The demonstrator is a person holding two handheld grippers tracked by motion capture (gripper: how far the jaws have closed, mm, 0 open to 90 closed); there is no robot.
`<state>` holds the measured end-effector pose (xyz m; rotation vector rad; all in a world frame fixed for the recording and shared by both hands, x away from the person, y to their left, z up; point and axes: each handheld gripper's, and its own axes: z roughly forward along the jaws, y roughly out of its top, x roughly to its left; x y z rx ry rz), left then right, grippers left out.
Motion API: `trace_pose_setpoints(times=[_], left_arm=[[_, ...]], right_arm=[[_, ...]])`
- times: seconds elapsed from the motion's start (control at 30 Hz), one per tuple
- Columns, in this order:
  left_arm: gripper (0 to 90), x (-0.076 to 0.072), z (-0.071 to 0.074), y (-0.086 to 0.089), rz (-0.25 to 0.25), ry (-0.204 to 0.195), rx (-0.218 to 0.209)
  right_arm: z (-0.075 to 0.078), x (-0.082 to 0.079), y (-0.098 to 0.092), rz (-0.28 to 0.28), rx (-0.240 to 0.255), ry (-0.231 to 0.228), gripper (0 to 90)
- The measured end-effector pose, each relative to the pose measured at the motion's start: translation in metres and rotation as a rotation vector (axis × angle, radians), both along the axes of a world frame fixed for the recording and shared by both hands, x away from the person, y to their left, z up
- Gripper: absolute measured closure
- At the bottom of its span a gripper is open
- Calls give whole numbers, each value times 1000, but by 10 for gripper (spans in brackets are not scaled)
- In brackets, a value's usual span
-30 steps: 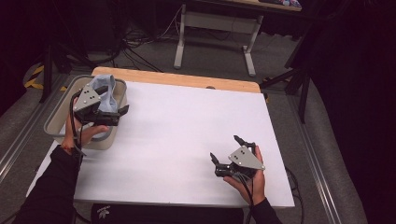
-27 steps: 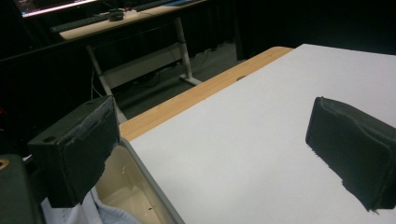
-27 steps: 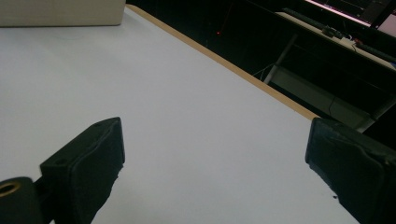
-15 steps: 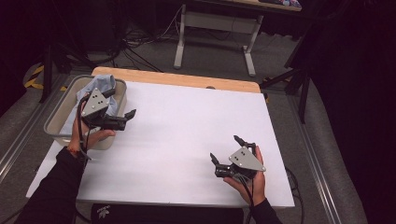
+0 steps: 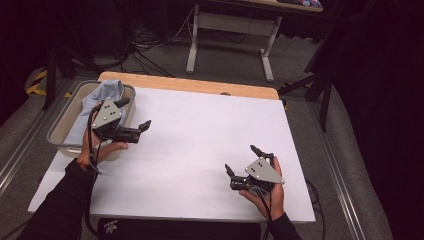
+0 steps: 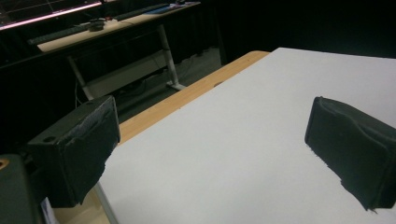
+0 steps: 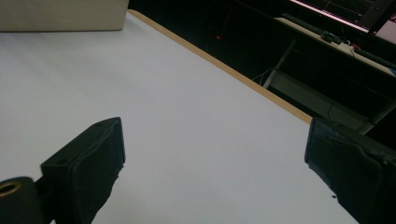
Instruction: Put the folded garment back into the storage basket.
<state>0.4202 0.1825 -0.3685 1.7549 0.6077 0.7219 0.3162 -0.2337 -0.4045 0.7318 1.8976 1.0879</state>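
Observation:
My left gripper (image 5: 136,113) hovers over the left part of the white table top (image 5: 200,130), just right of a grey bin (image 5: 55,127). Its jaws stand wide apart with nothing between them; in the left gripper view the left gripper (image 6: 212,144) frames bare white surface. A light blue cloth (image 5: 102,92) lies crumpled in the bin. Near the table's front right, my right gripper (image 5: 241,158) is held open and empty. In the right gripper view the right gripper (image 7: 219,163) also spans bare table, with the bin wall (image 7: 60,14) far off.
A wooden strip (image 5: 190,85) runs along the table's far edge. Beyond it stand a desk frame (image 5: 230,30) and cables on the floor. Metal rails (image 5: 340,175) flank the table on both sides.
My left gripper has moved out from over the bin and to the right, onto the table's left part, still open. The right gripper has stayed put.

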Motion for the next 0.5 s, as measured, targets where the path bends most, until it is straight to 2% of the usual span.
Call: trace_pose_setpoints(times=[0.4, 0.5], left_arm=[[40, -7, 2, -7, -29, -15, 11], [40, -11, 2, -9, -45, -23, 26]], right_arm=[[0, 0, 0, 1, -1, -2, 61], [0, -1, 0, 0, -2, -5, 61]])
